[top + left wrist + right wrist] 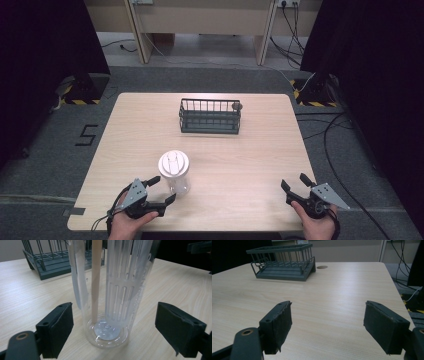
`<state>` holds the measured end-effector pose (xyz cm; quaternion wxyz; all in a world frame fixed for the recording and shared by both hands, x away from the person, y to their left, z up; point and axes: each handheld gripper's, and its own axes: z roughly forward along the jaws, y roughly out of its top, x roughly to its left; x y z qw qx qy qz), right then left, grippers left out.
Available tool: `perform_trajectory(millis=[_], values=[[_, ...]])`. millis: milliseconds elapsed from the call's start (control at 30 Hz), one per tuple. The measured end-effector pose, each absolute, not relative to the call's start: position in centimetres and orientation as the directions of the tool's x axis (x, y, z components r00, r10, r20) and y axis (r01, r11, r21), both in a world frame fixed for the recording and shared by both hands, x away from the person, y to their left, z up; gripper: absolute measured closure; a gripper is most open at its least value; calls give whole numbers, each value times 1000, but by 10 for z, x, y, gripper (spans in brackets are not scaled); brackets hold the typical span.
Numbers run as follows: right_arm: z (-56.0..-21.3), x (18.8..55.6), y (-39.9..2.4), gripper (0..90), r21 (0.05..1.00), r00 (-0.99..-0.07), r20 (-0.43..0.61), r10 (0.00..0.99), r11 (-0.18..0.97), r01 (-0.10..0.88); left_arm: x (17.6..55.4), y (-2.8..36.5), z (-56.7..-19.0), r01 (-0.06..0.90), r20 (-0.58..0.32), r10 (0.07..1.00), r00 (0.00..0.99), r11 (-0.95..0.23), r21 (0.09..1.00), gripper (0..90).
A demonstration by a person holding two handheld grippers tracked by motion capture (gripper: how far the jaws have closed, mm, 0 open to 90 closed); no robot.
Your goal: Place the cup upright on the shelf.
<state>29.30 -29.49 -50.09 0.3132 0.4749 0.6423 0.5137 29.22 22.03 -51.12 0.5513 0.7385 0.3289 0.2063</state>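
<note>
High view first: a clear plastic bottle [175, 174] with a white lid is seen standing upright on the near-left part of the counter [250, 150], and the left claw [161, 189] is set around its lower body, one jaw to each side. Seen along the left gripper view, the bottle [110, 290] stands between the two black pads, neither of which appears to touch its wall, so the left claw [112, 327] is spread wide and nothing is gripped yet. A slotted white insert and a pale strip are visible inside the clear wall.

The step in hand is judged to be the approach to a grasp on the bottle. What is called for next is a squeeze on the body, probably kept gentle (a thin, smooth wall may slip or flex), with the bottle held upright.

The left hand [127, 222] is held low at the near edge, its gripper angled inward toward the bottle. The right claw [296, 186] is also spread apart and empty, resting near the near-right edge, well apart from the bottle, the right hand [317, 225] behind it. A dark wire basket [210, 116] stands at the far middle.
</note>
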Motion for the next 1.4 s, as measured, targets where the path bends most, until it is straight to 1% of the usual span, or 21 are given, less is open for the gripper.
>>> perform_trajectory(millis=[100, 167, 467, 600, 700, 833, 1000, 1400], values=[[-500, 293, -295, 233, 957, -351, 94, 931, 13, 291, 297, 216, -514, 263, -52, 710, 703, -190, 946, 146], [-501, 293, -296, 236, 955, -350, 99, 932, 10, 296, 301, 213, -514, 272, -64, 712, 699, -182, 945, 146], [-502, 294, -296, 240, 949, -344, 96, 934, 18, 313, 316, 203, -516, 258, -47, 708, 704, -194, 946, 144], [-502, 295, -295, 241, 949, -345, 96, 934, 19, 316, 317, 201, -519, 258, -41, 703, 710, -206, 944, 145], [-503, 295, -295, 242, 947, -344, 96, 934, 21, 320, 319, 199, -519, 265, -59, 704, 708, -187, 946, 147], [-505, 296, -295, 244, 945, -345, 95, 934, 25, 327, 323, 195, -519, 257, -48, 702, 711, -196, 946, 146], [-506, 297, -295, 245, 943, -351, 98, 931, 27, 333, 325, 196, -519, 248, -42, 699, 714, -196, 949, 173], [-508, 297, -294, 246, 941, -359, 99, 928, 30, 337, 325, 198, -516, 247, -49, 691, 721, -190, 950, 178]])
